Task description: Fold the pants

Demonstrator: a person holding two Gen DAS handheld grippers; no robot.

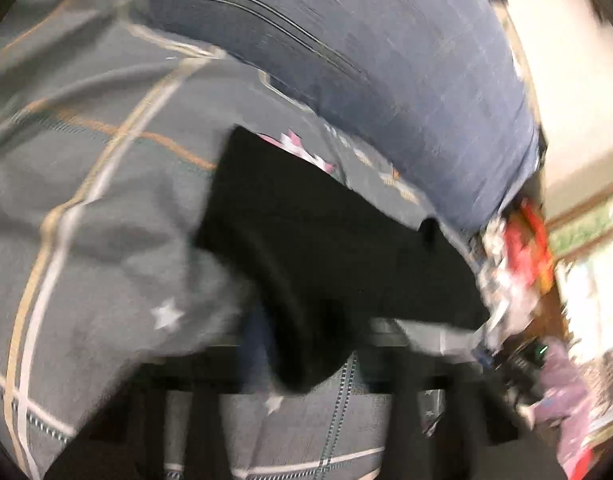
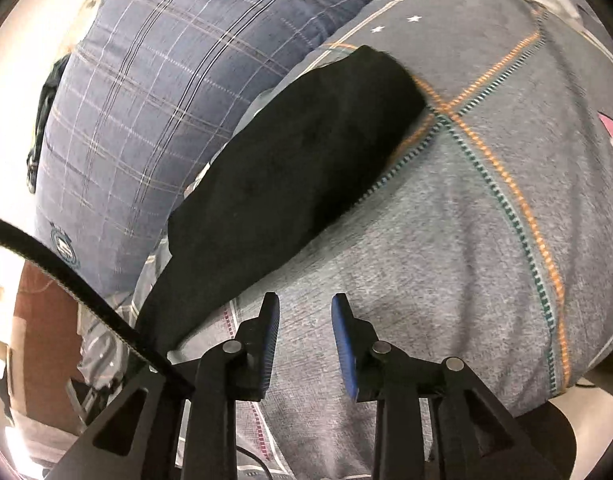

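Note:
The black pants (image 2: pixel 298 152) lie folded in a long band on a grey star-patterned bedcover (image 2: pixel 446 260), running from lower left to upper right. My right gripper (image 2: pixel 304 308) hovers just off their near edge, open, with its blue pads (image 2: pixel 272 320) apart and only bedcover between them. The left wrist view is blurred. In it the black pants (image 1: pixel 326 248) spread across the middle, and one end bunches down over my left gripper (image 1: pixel 306 384). Its fingers are hidden under the cloth and appear shut on it.
A blue plaid pillow (image 2: pixel 146 100) lies against the far side of the pants and also shows as the pillow (image 1: pixel 386 60). Red and white clutter (image 1: pixel 522 248) sits past the bed's edge. A black toothed strap (image 2: pixel 66 272) crosses the lower left.

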